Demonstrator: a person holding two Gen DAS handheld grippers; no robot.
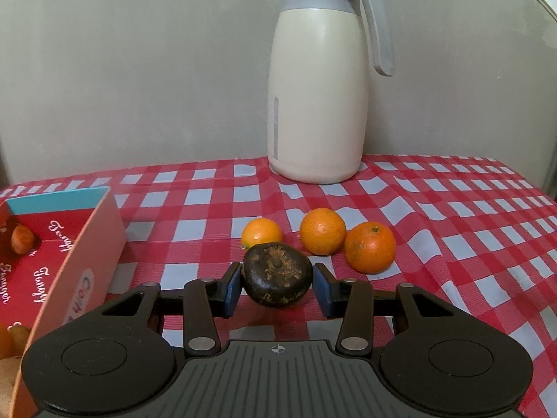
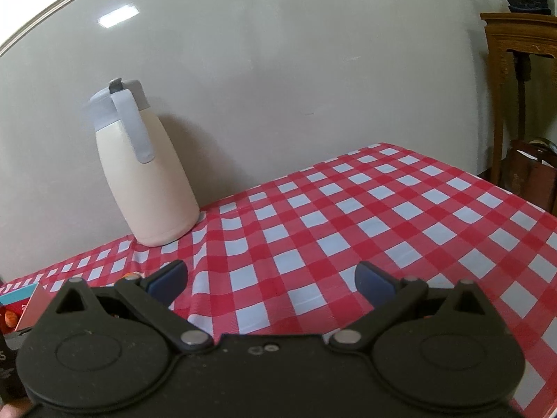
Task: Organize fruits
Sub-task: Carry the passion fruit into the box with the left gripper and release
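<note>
The left gripper (image 1: pixel 277 289) holds a dark, almost black round fruit (image 1: pixel 276 273) between its two blue pads (image 1: pixel 232 287), and the pads press on the fruit from both sides. The dark fruit has rough brown bits on its top and it hangs a little above the red and white checked cloth (image 1: pixel 452 244). Just behind it, three oranges lie on the cloth. The small orange (image 1: pixel 261 233) is the closest one and sits partly hidden behind the dark fruit. The middle orange (image 1: pixel 322 231) and the big orange (image 1: pixel 370 248) touch each other, with the big one on the right. A red box (image 1: pixel 59 261) stands open at the left edge of the left wrist view, near the gripper, and it has curly white words on it and a blue strip along its top. Something orange shows inside the box, but it is too small to tell what it is. A tall cream jug (image 1: pixel 318 104) with a grey lid and a grey handle stands upright at the back of the table, close to the grey wall (image 1: pixel 139 69). The right gripper (image 2: pixel 271 280) hangs over a bare part of the cloth with its jaws wide apart and nothing between them. In the right wrist view a brown wooden stand (image 2: pixel 518 69) is off to the right, beyond the table
</note>
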